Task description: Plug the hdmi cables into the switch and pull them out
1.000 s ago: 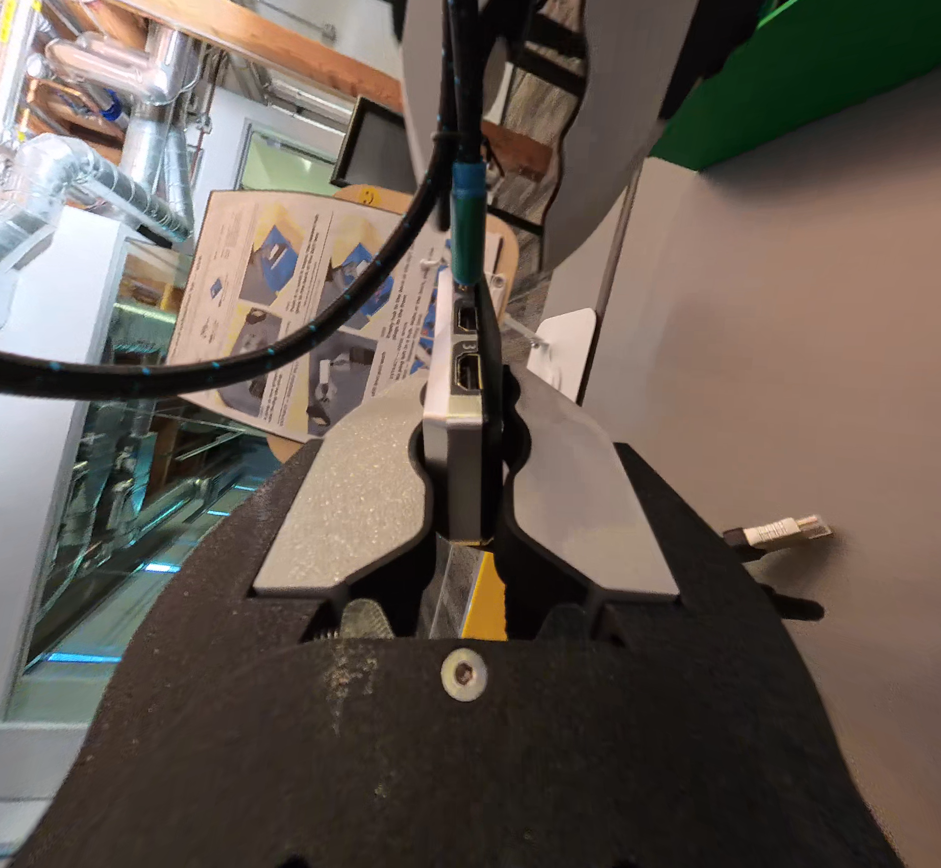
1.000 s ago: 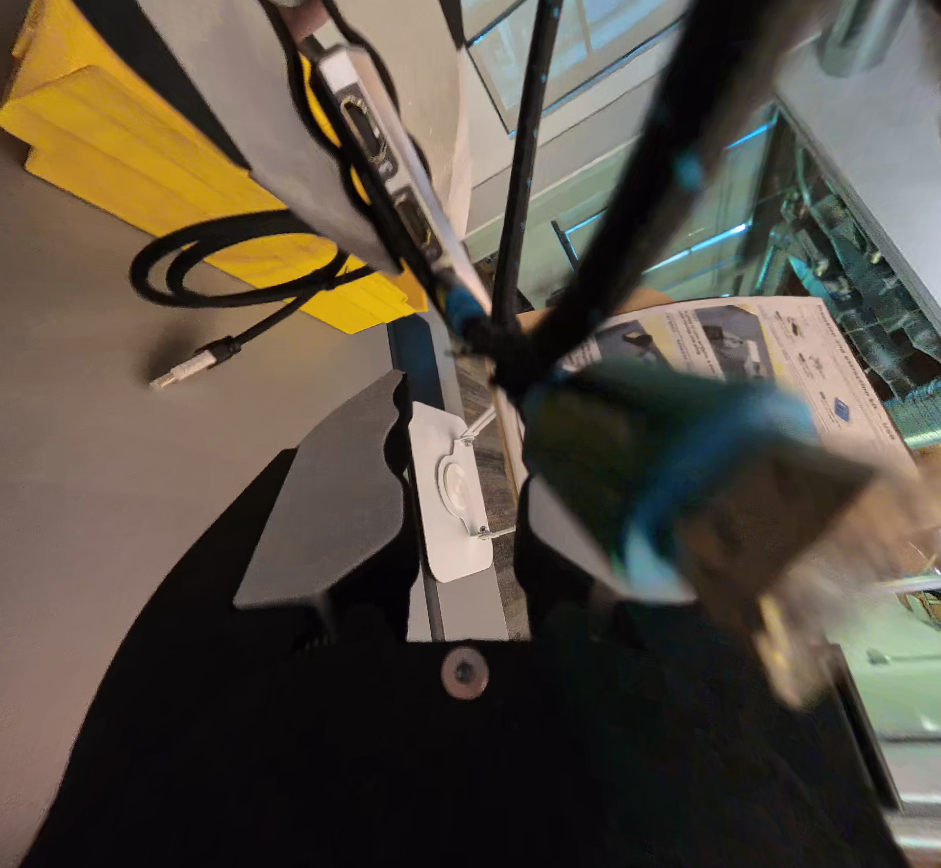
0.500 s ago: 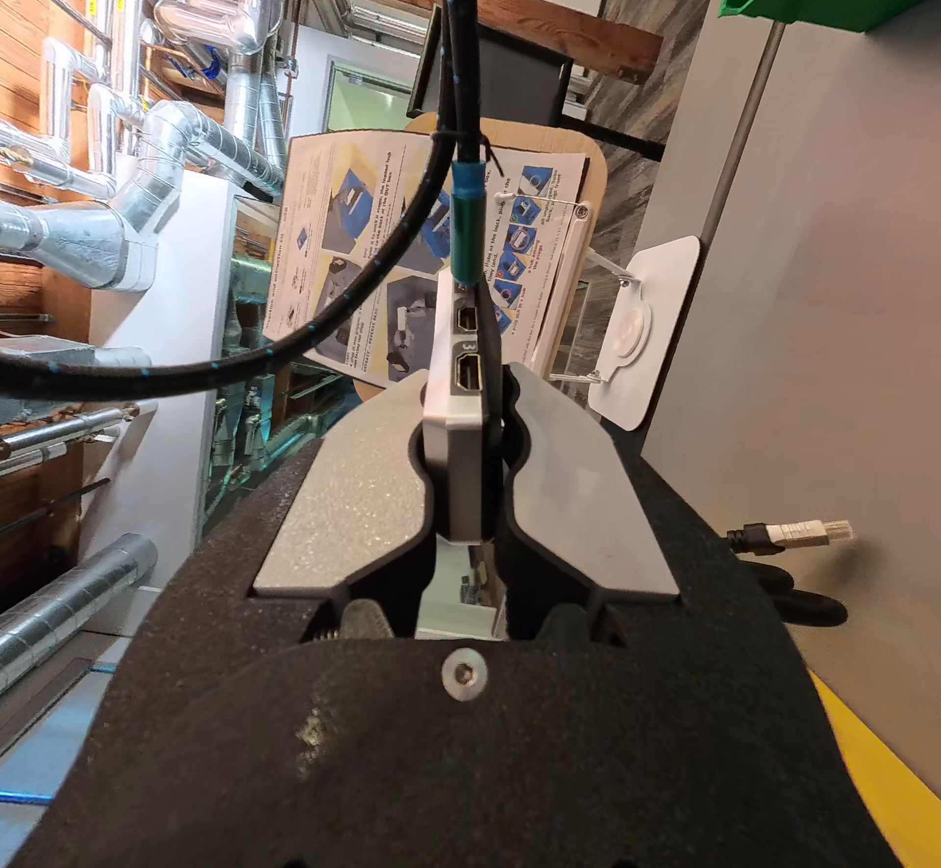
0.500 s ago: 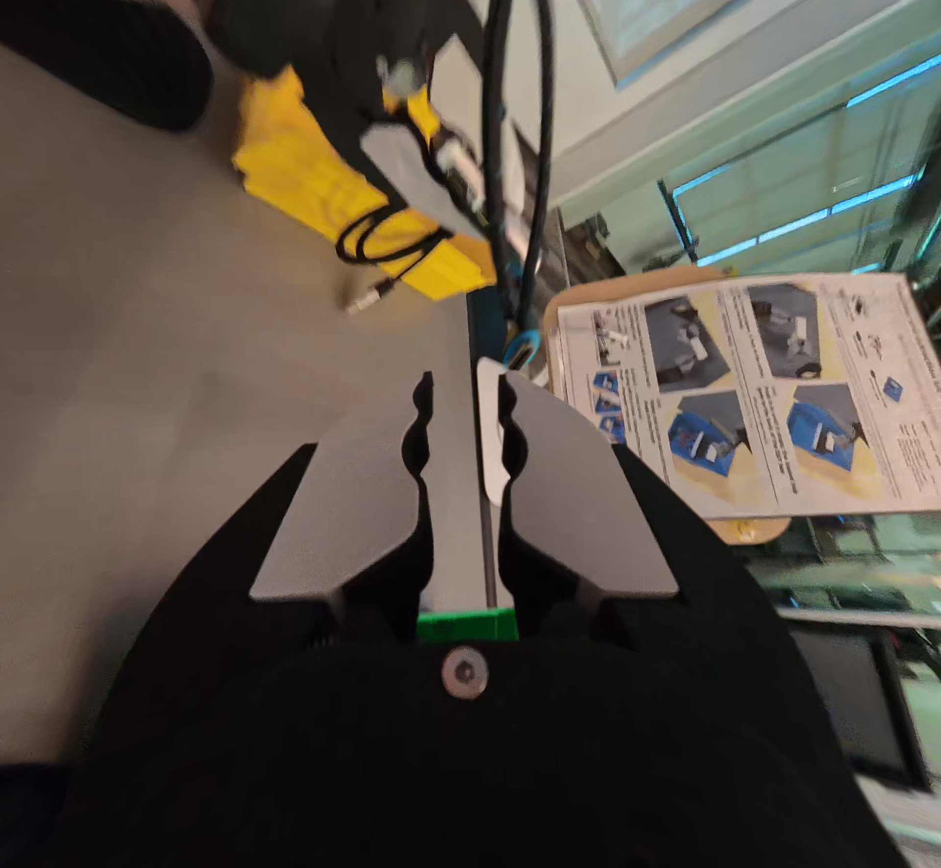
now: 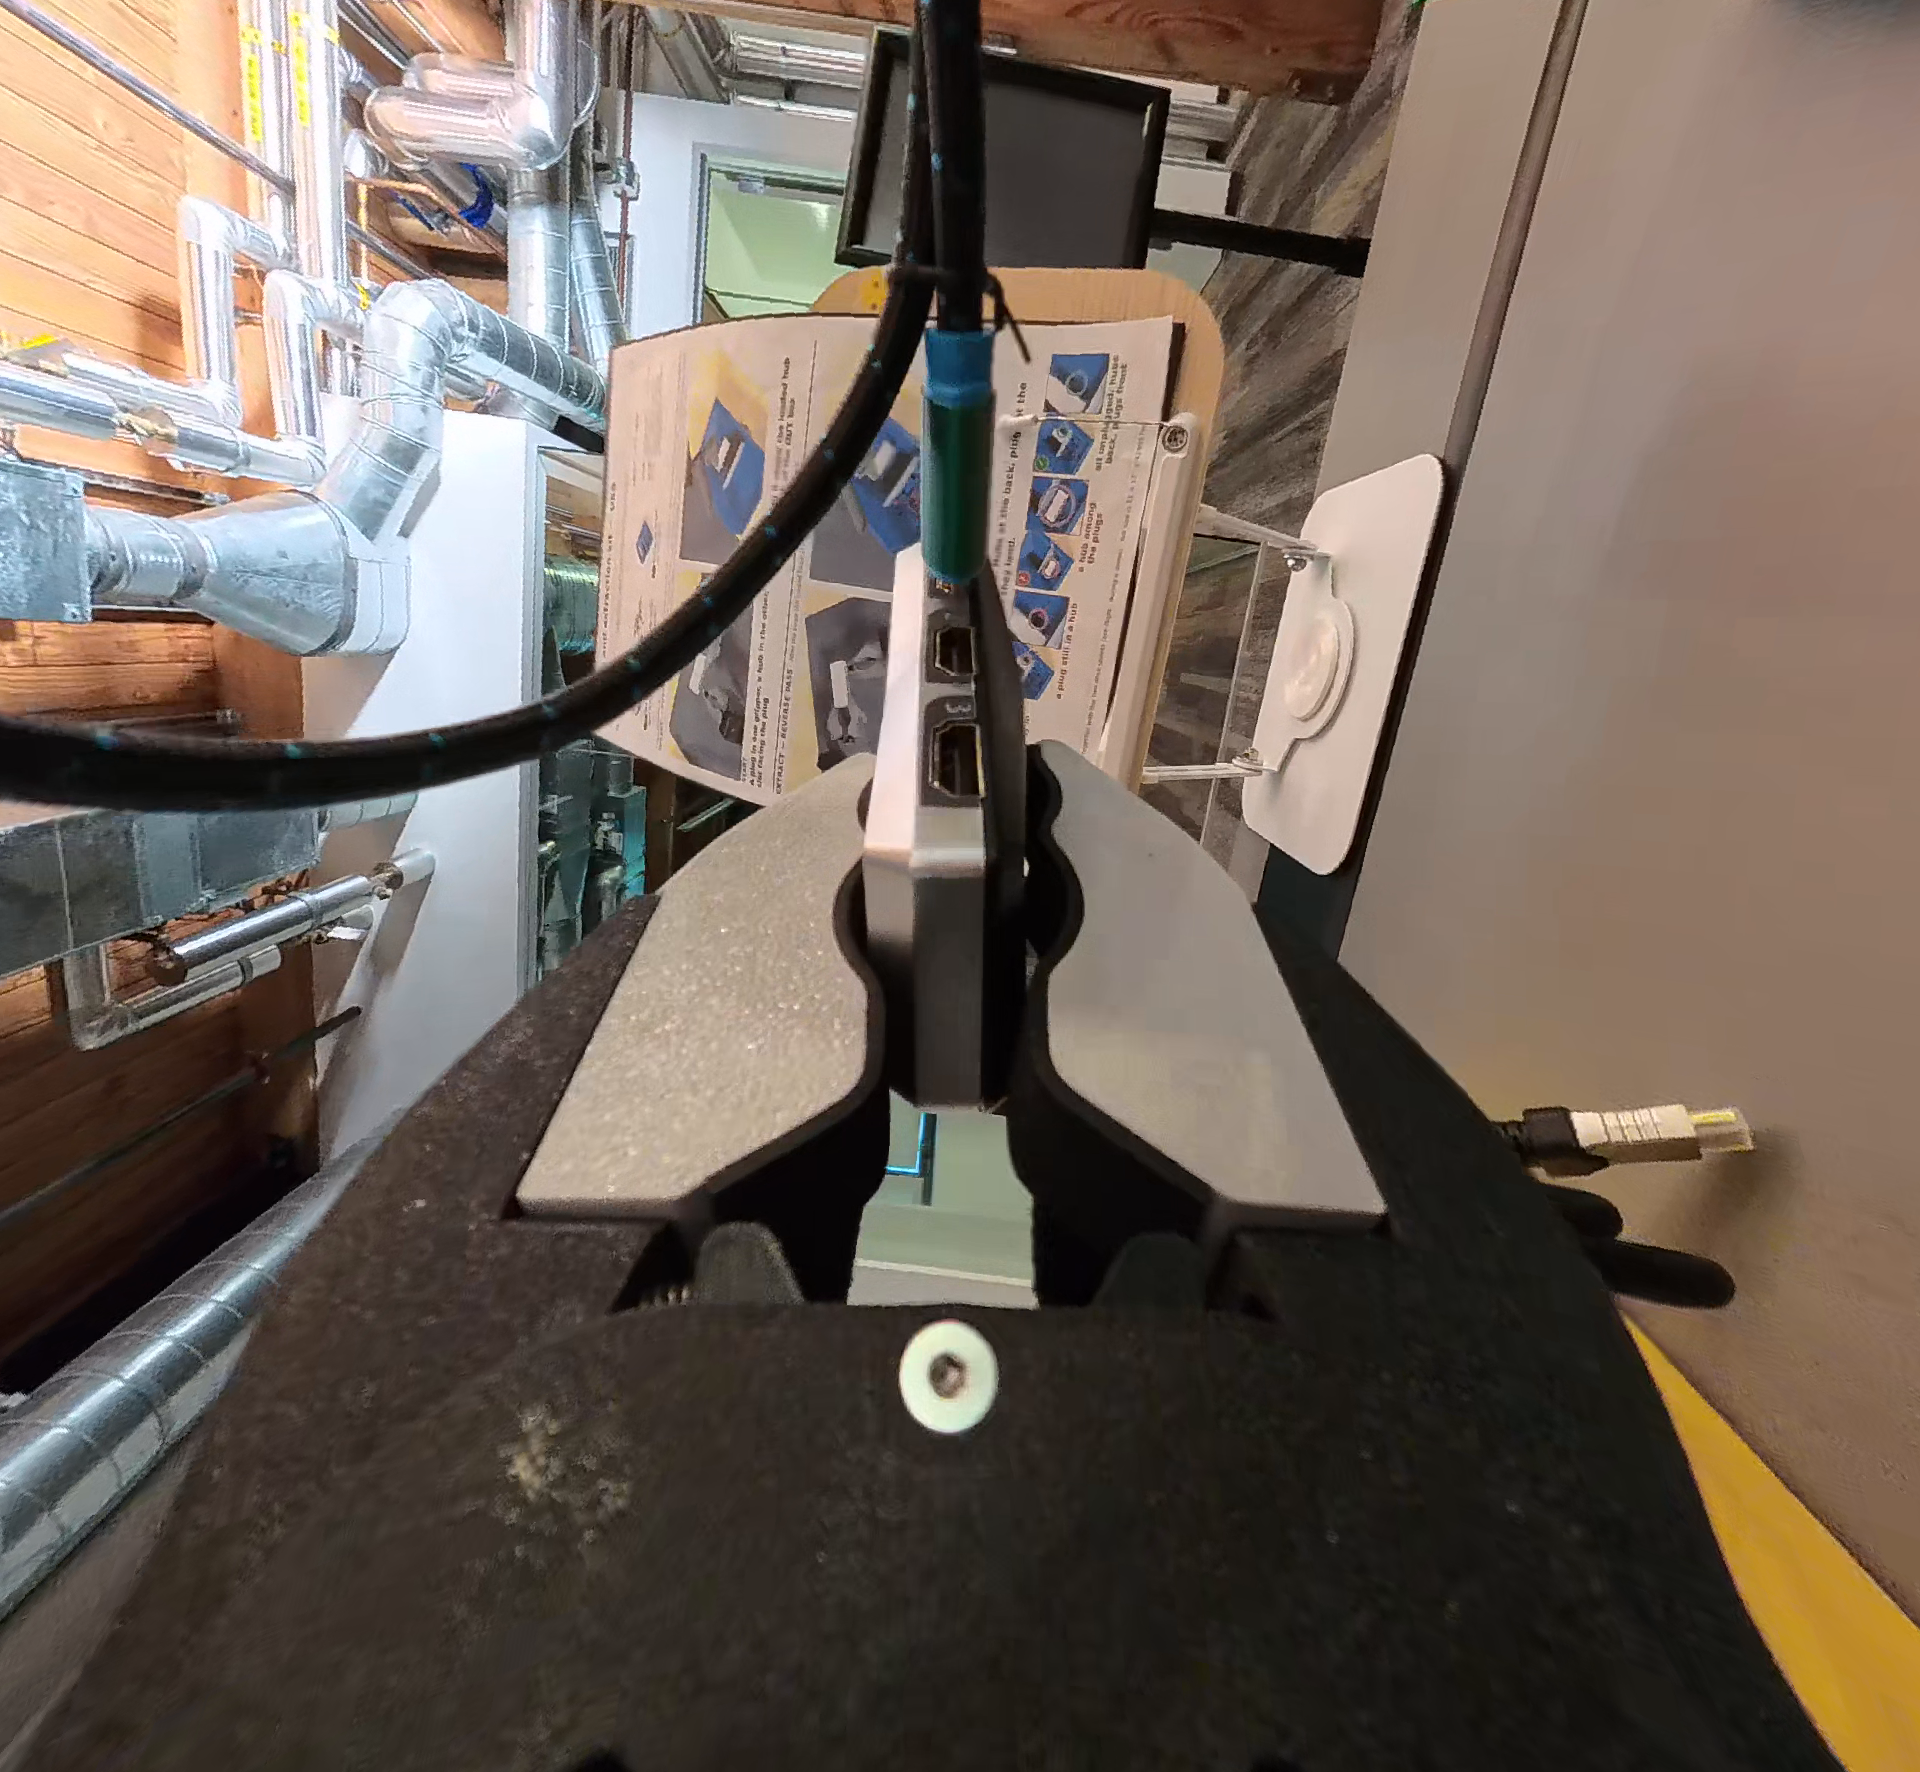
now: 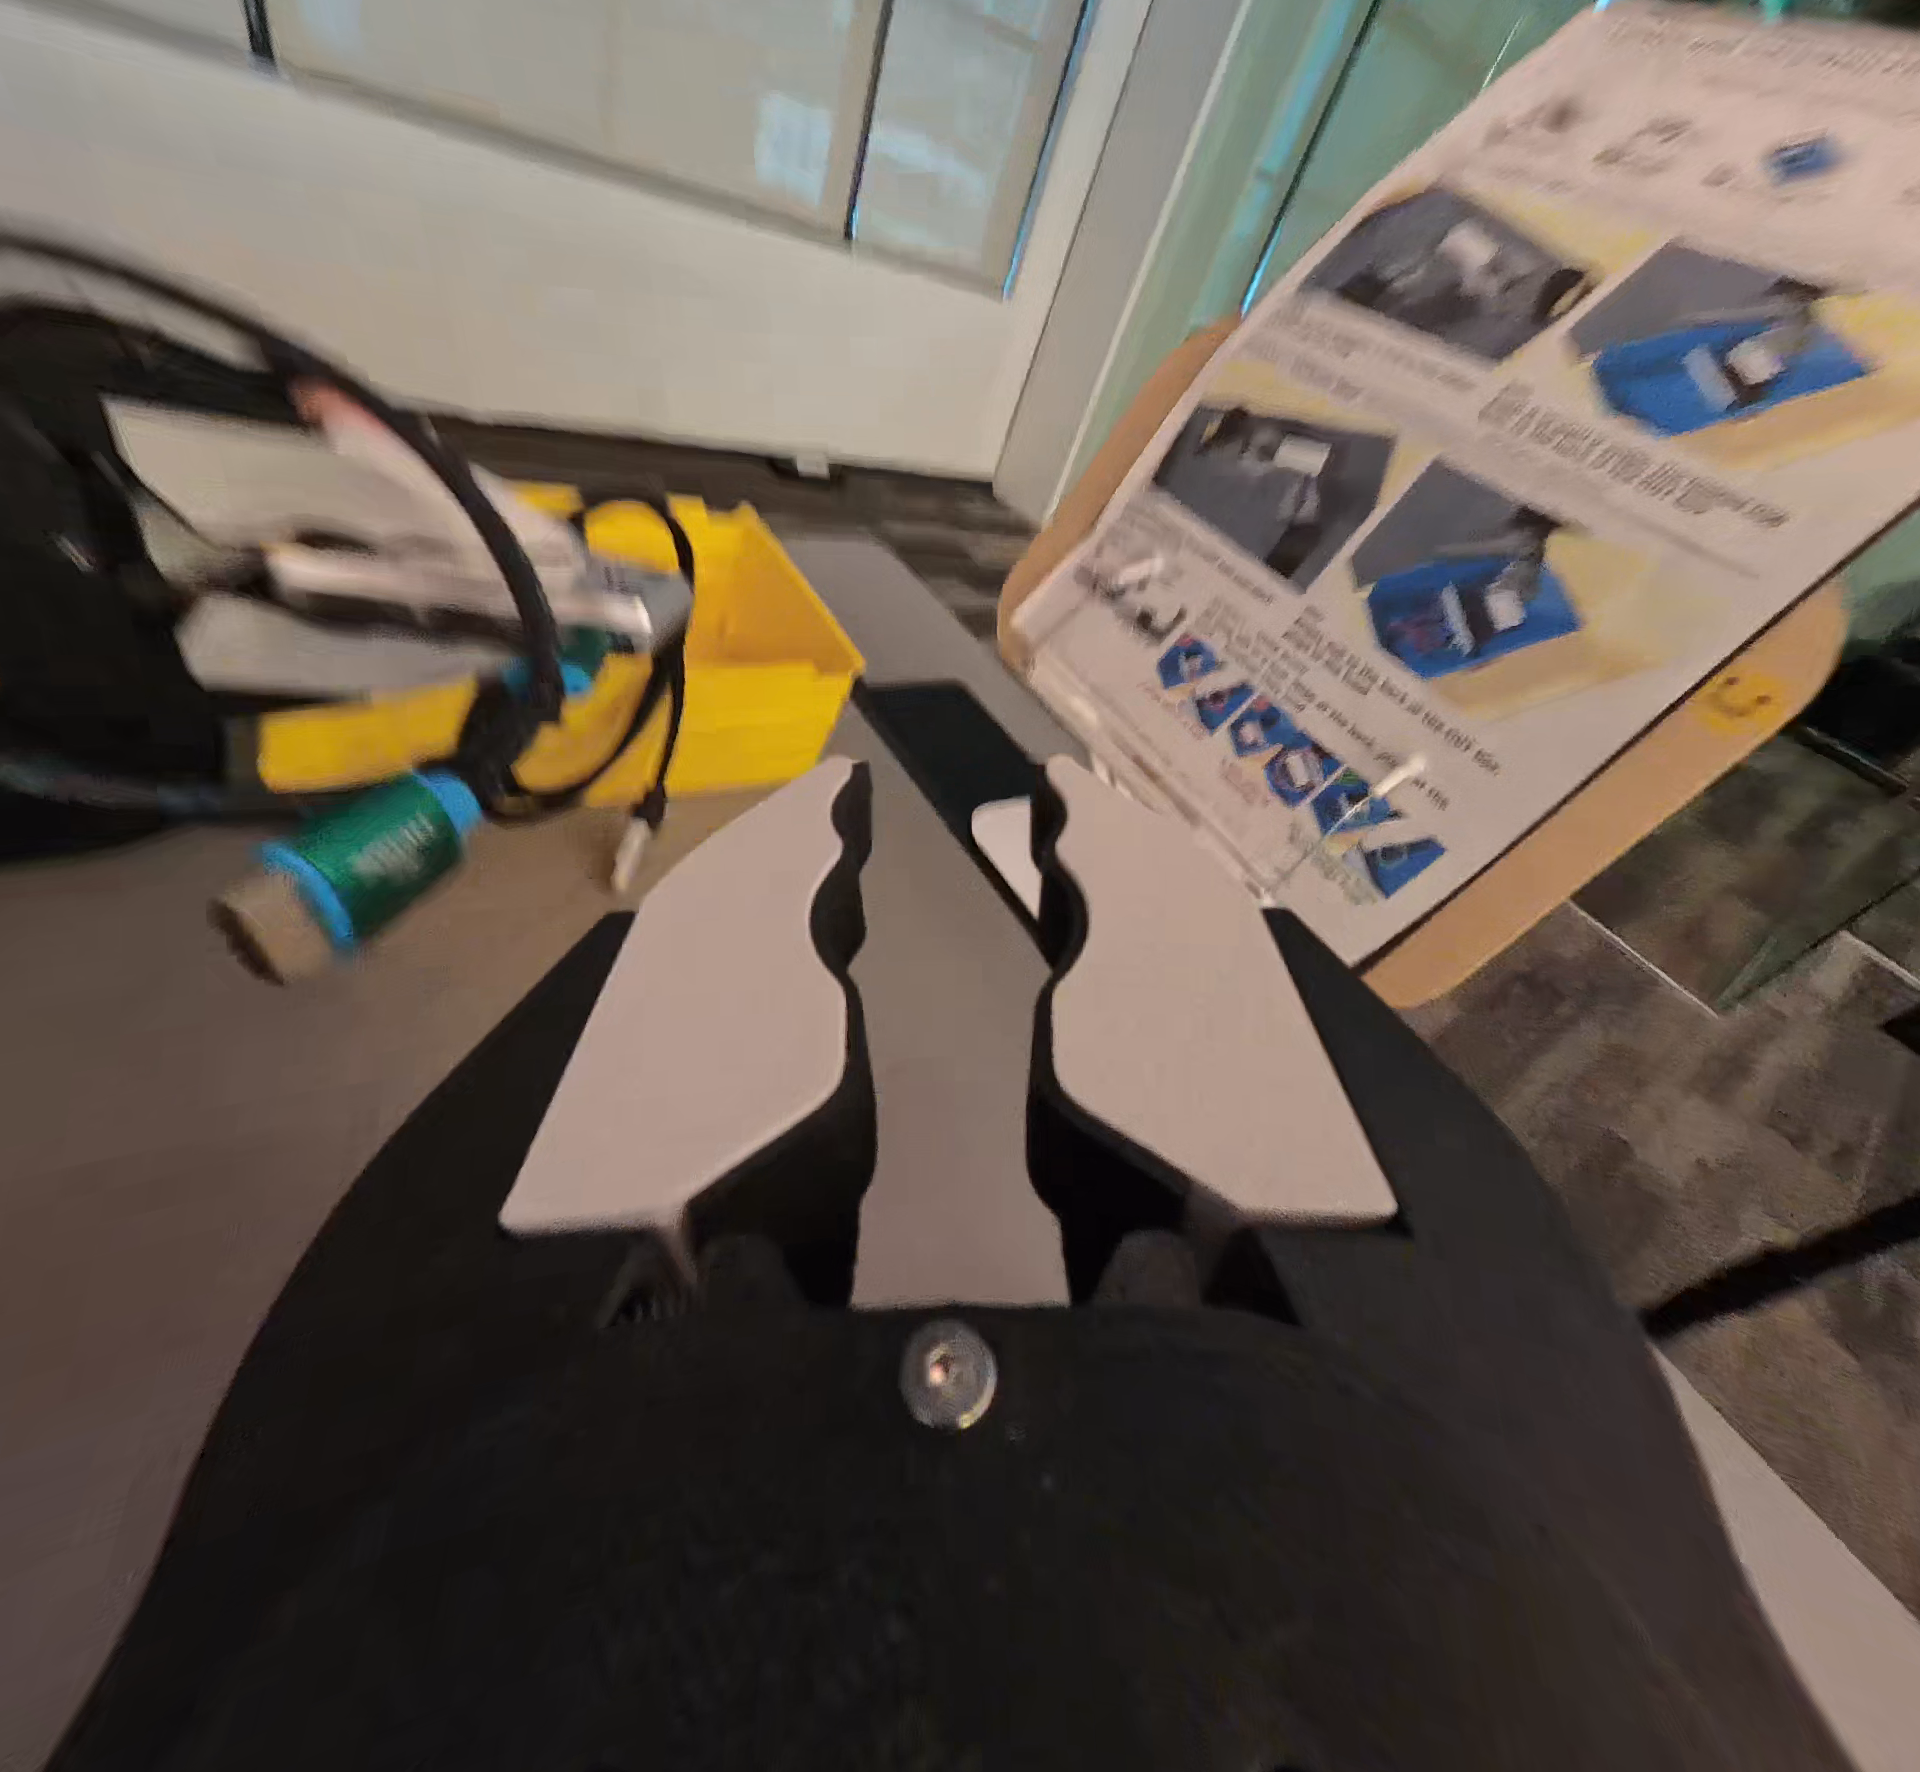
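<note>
- Left wrist view, far left: silver ventilation ducts are running along a wooden wall.
- A black braided HDMI cable is curving in from the left edge towards the upper centre.
- At centre, the left tool is pinching the silver HDMI switch edge-on between its two grey fingers.
- A green-and-blue HDMI plug is sitting in the switch's far port; two nearer ports are showing open.
- Behind it, an illustrated instruction sheet is standing on a clear holder.
- At right, a grey worktop is filling the frame, with a loose silver connector lying on it.
- Right wrist view, blurred: at left, a free green-and-blue plug is lying on the worktop just before a yellow bin.
- At centre, the right tool is standing spread, gripping nothing.
</note>
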